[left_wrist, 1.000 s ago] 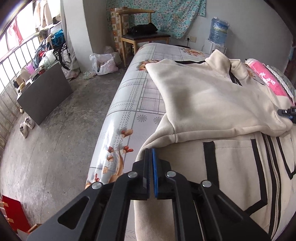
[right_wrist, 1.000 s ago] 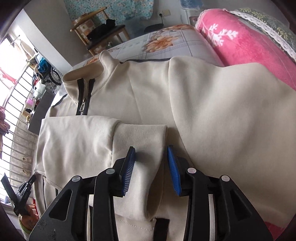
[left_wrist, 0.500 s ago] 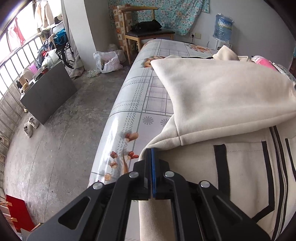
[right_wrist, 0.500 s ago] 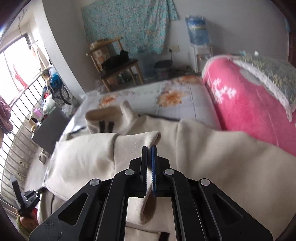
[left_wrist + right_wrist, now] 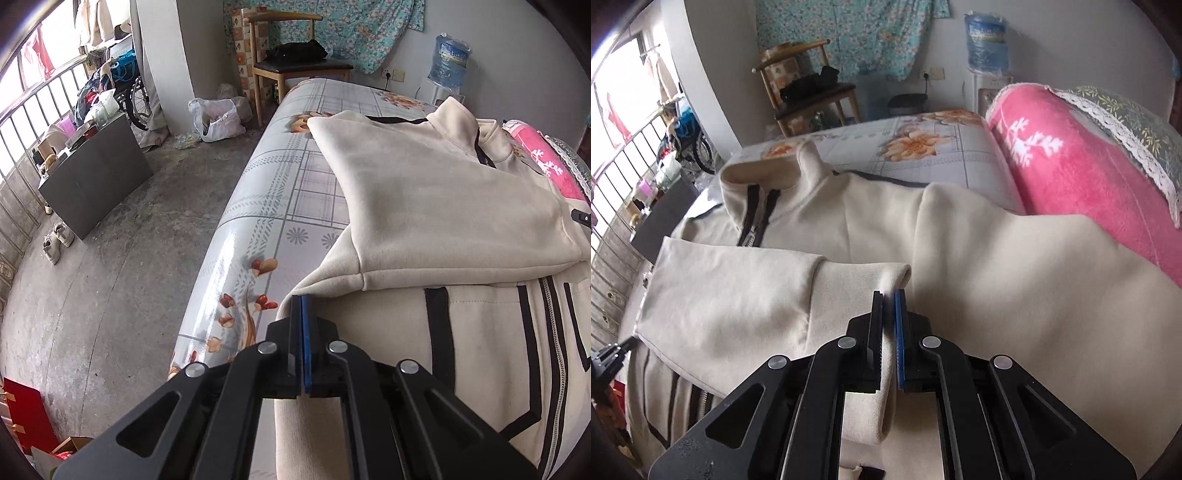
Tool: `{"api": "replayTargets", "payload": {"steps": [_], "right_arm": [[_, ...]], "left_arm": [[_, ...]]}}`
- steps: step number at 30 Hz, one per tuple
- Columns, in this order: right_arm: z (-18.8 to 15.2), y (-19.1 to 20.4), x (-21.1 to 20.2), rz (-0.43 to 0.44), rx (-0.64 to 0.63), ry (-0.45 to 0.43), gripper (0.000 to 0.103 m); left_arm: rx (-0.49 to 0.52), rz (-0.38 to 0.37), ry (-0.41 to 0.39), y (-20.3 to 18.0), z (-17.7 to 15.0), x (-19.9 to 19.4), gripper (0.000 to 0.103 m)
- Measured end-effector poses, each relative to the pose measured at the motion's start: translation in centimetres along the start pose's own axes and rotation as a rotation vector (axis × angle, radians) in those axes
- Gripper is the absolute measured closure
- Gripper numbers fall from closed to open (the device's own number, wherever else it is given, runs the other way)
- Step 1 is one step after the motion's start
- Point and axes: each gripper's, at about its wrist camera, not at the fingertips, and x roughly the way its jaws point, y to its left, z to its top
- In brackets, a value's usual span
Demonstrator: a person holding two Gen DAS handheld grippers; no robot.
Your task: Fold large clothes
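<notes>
both fingers (image 5: 887,295) pinched on soft cream fleece jacket (image 5: 997,266): r on ribbed cuff, l (image 5: 301,299) on hem.

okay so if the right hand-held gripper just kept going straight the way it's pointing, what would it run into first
The right hand-held gripper is already shut on the sleeve cuff of the cream jacket. Straight ahead and downward lies more of that jacket on the bed, though depth is hard to judge.

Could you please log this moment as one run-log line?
task: fold jacket | left tool: shut on cream jacket hem corner | right tool: shut on sleeve cuff | surface: bed
</notes>
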Motion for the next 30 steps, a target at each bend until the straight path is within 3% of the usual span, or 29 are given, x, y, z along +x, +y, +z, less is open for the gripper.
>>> {"api": "replayTargets", "payload": {"steps": [2, 5, 9, 12, 15, 21, 24, 25, 30], "right_arm": [[-0.2, -0.6, 0.1, -0.079, 0.005, 0.024, 0.094], [-0.6, -1.1, -1.9, -0.036, 0.041, -0.015, 0.093], [-1.6, 1.2, -4.1, 0.051, -0.039, -0.055, 0.085], [-2.8, 3.6, -3.0, 0.077, -0.13, -0.001, 0.081], [-4.3, 4.1, -0.5, 0.006, -0.172, 0.096, 0.08], [-6.0, 2.7, -4.0, -0.012, -0.063, 0.08, 0.075], [-8.0, 2.9, -7.5, 0.004, -0.066, 0.056, 0.056], [-8.8, 2.8, -8.6, 0.005, -0.061, 0.043, 0.05], [-14.1, 0.7, -12.8, 0.032, 0.069, 0.033, 0.044]], "left_arm": [[-0.01, -0.018, 0.004, 0.2, 0.0, -0.3, 0.101], [-0.024, -0.049, 0.001, 0.8, -0.4, -1.4, 0.101], [-0.045, -0.081, -0.04, 1.6, -1.4, -3.8, 0.087], [-0.06, -0.1, -0.053, 2.0, -2.2, -5.0, 0.081], [-0.072, -0.097, -0.047, 2.3, -3.0, -5.4, 0.077], [-0.089, -0.103, -0.054, 3.1, -4.8, -7.4, 0.062], [-0.073, -0.101, -0.057, 3.0, -5.8, -8.5, 0.051], [-0.069, -0.099, -0.054, 2.9, -6.3, -8.7, 0.049], [-0.092, -0.109, 0.025, 3.0, -9.1, -8.6, 0.049]]}}
